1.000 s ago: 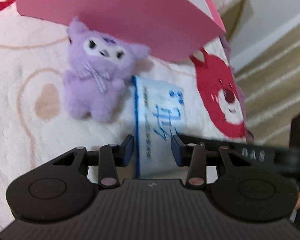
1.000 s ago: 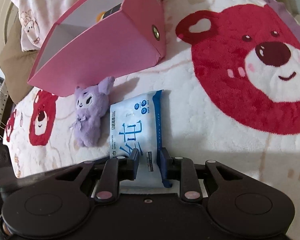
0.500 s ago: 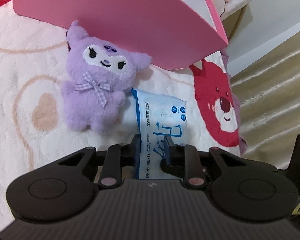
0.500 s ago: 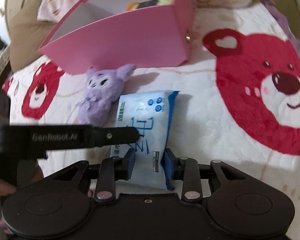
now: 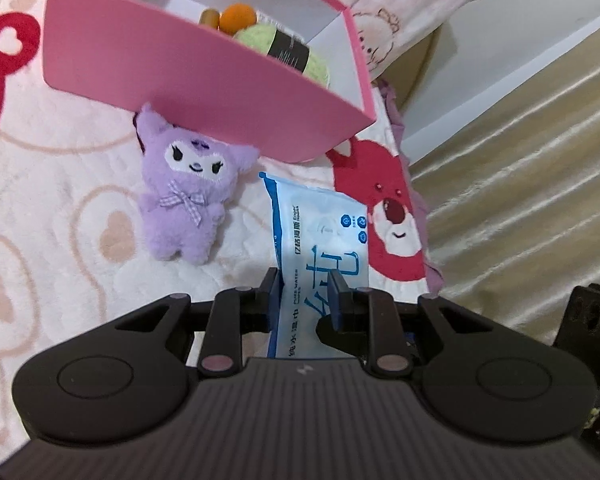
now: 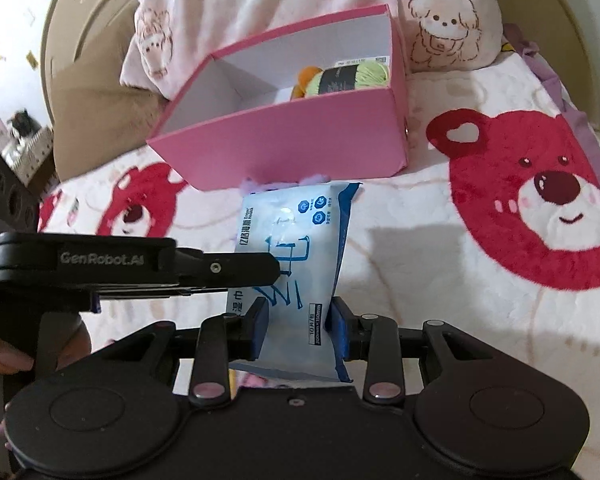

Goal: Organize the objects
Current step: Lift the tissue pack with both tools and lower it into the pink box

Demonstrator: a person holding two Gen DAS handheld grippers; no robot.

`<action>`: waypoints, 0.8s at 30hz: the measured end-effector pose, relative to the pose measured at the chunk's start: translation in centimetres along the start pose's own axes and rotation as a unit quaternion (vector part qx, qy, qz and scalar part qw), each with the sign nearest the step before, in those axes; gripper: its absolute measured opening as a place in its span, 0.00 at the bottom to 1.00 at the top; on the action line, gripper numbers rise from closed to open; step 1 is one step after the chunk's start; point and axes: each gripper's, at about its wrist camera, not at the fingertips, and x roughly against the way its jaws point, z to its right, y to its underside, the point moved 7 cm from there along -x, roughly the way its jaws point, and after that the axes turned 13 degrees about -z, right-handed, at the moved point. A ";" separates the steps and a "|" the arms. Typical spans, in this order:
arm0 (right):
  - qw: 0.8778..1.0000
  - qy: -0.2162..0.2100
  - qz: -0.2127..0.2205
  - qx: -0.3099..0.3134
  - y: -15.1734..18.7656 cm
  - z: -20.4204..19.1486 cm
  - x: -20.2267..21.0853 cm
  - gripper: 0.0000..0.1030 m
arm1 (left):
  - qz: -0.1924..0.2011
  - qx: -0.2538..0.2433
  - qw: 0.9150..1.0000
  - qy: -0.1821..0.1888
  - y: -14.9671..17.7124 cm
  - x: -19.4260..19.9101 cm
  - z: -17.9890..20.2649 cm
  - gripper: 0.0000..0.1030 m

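far left in the right wrist view: left gripper (image 6: 260, 270) reaching in sideways, one black finger laid across the wet wipes pack (image 6: 296, 264). from its own camera, left gripper (image 5: 305, 286) with fingers (image 5: 271, 292) pinching the wipes pack (image 5: 320, 248) at its near end, blue pads pressed into the wrapper on both sides. to the left of the pack — purple plush toy (image 5: 188, 200) lying face up on the bear-print blanket (image 5: 52, 184), head tucked against the front wall of the pink box (image 5: 188, 76). inside the box, toward its right end: green yarn ball (image 5: 288, 50) with a dark band, and something orange (image 5: 238, 18) beside it. further right, right gripper (image 6: 298, 330) also clamped on the same pack, fingers (image 6: 338, 328) squeezing its lower edge so the wrapper buckles. pack held off the blanket just in front of the pink box (image 6: 292, 140), hiding most of the plush toy — only purple ear tips (image 6: 252, 184) visible. far right: big red bear face (image 6: 540, 196) on the blanket.
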 end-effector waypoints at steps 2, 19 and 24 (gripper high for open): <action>1.000 -0.007 0.008 -0.003 -0.1 -0.8 0.7 0.38 | 0.006 -0.003 1.000 0.001 0.1 1.4 0.2 0.22; 0.993 -0.027 0.096 0.070 -10.2 -10.4 5.4 0.38 | 0.103 -0.092 0.985 -0.105 -8.5 14.3 3.3 0.22; 0.991 -0.032 0.108 0.072 -15.9 -11.6 3.4 0.38 | 0.112 -0.095 0.977 -0.152 -14.5 14.6 2.7 0.23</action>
